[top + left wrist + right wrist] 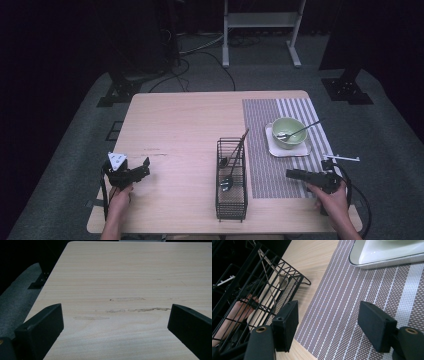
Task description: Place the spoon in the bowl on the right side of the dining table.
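Observation:
My left gripper (145, 168) rests near the table's front left corner, held by a hand. Its jaws stand wide apart in the left gripper view (115, 320), with bare wood between them. My right gripper (290, 174) lies low over the striped placemat (272, 165) at the front right and points left toward the black wire basket (231, 200). In the right gripper view its jaws (328, 325) are open with nothing but placemat (342, 305) between them. The basket (249, 290) is just to the left there. Spoons (227, 183) lie in the basket.
A green bowl (288, 131) with a spoon (300, 131) in it sits on a white square plate (274, 146) on the placemat, beyond my right gripper. The plate's edge (384, 261) is at the top of the right gripper view. Faint stains (130, 310) mark the wood.

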`<state>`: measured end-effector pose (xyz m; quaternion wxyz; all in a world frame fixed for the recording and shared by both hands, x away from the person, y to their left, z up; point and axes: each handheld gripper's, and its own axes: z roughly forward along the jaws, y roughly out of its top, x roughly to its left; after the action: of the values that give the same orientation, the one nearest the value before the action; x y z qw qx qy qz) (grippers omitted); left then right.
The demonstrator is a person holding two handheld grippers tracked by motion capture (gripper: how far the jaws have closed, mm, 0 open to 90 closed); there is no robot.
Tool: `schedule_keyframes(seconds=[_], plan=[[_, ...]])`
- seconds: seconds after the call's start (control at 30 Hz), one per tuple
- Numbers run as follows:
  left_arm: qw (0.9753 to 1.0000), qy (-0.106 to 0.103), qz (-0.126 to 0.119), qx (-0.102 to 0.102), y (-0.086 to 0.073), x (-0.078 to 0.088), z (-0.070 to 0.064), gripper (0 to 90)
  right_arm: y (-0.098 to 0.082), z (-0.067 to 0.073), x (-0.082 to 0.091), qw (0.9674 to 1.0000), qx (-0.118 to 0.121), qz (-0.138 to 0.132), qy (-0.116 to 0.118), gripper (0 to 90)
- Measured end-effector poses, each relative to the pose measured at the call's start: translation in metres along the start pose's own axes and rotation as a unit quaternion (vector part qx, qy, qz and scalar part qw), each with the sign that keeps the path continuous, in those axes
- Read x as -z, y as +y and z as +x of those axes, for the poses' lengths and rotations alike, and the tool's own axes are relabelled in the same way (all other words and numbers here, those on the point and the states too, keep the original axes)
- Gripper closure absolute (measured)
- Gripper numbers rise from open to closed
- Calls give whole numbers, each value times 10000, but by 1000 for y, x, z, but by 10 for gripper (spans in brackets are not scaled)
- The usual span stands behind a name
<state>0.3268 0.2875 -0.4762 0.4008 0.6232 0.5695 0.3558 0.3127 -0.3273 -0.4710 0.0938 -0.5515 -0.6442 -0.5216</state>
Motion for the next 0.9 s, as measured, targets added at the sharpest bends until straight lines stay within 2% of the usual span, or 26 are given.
schedule_keyframes(seconds=[0.33, 0.5, 0.9], plan=[[10000, -8, -3, -1, 0, 0, 0, 0, -5, 2, -4, 9999, 114, 76, -73, 320], [10000, -14, -4, 1, 0, 0, 0, 0, -7, 3, -6, 9995, 245, 132, -145, 320], [10000, -24, 6, 9, 0, 0, 0, 0, -12, 6, -9, 9990, 335, 256, -158, 322]])
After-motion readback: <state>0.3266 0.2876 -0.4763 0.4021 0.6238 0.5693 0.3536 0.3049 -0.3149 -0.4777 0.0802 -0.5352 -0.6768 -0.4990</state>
